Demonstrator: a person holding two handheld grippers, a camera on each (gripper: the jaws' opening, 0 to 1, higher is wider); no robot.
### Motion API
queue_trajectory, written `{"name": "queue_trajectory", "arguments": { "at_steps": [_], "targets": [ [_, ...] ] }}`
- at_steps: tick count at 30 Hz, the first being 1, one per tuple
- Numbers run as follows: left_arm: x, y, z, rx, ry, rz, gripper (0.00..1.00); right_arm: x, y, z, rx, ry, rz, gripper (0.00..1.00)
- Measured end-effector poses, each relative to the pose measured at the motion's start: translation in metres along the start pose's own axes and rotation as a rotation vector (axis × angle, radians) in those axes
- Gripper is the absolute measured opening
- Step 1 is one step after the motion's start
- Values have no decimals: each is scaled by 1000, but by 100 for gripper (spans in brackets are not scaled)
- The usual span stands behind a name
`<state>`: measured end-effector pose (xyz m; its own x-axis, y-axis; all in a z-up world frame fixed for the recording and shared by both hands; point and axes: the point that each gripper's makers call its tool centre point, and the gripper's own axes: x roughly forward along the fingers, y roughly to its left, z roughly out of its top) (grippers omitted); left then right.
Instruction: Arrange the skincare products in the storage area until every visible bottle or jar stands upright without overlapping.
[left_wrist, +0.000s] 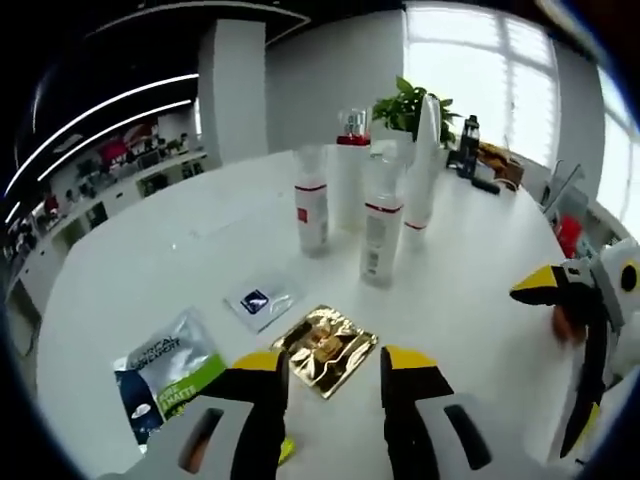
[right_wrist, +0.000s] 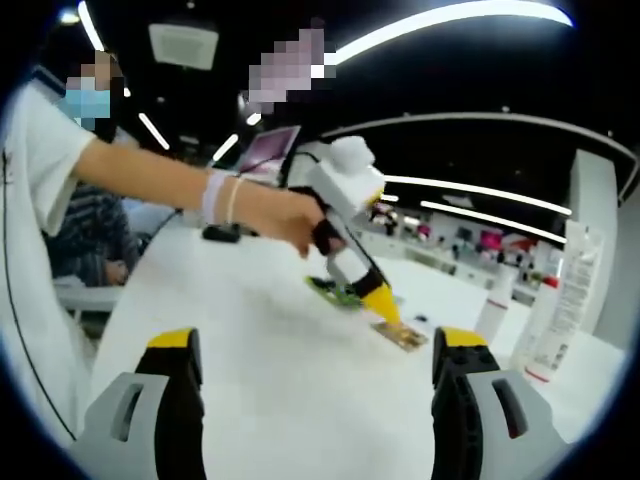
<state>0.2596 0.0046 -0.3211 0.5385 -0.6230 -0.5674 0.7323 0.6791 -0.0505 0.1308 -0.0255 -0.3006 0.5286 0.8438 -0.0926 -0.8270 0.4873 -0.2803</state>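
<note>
Left gripper view — both grippers' jaws wide apart, empty — gold sachet (left_wrist: 325, 350) between.

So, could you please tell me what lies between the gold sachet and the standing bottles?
In the left gripper view, only bare white table lies between the gold sachet and the standing bottles.

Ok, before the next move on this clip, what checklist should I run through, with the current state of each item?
1. Left gripper empty, jaws apart: ok.
2. Right gripper empty, jaws wide apart: ok.
3. Bottles at the far side of the white table upright: ok, though whether they touch: cannot tell.
4. Gold sachet just ahead of the left gripper lies flat: not ok if it counts as a target.
5. Green-and-white sachet and small clear sachet also flat: not ok.
6. Jars anywhere: cannot tell.
</note>
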Motion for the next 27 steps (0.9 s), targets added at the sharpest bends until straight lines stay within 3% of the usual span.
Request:
{"name": "queue_trajectory", "arguments": {
  "at_steps": [2, 4, 5, 7, 8, 14, 17, 19, 23, 25, 27],
  "targets": [
    [-9, -4, 11, -29, -74, -18, 38, -2, -4, 7, 44, -38, -5, 95],
    [-13, -3, 14, -38, -97, -17, 38, -3, -7, 8, 48, -44, -11, 95],
    [-20, -1, 19, -36, -143, -8, 39, -5, -8, 10, 57, -48, -19, 96],
    [-29, 1, 24, -31, -180, 6, 40, -5, -10, 12, 72, -59, -23, 98],
    [-40, 6, 35, -28, -248, -9, 42, -3, -16, 10, 122, -53, -28, 100],
    [-61, 8, 43, 14, -325, 12, 59, -3, -29, 18, 224, -80, -47, 100],
    [-71, 5, 43, 64, -341, 37, 76, -7, -33, 36, 328, -129, -49, 100],
    [-86, -1, 46, 101, -382, 63, 83, -12, -35, 47, 351, -156, -64, 100],
    [-109, -11, 51, 95, -445, 60, 99, -25, -34, 65, 378, -188, -96, 100],
    [-121, -16, 53, 86, -466, 52, 100, -33, -39, 74, 388, -195, -124, 100],
    [-134, -14, 52, 46, -485, 83, 100, -40, -38, 76, 396, -164, -127, 100]
  ]
}}
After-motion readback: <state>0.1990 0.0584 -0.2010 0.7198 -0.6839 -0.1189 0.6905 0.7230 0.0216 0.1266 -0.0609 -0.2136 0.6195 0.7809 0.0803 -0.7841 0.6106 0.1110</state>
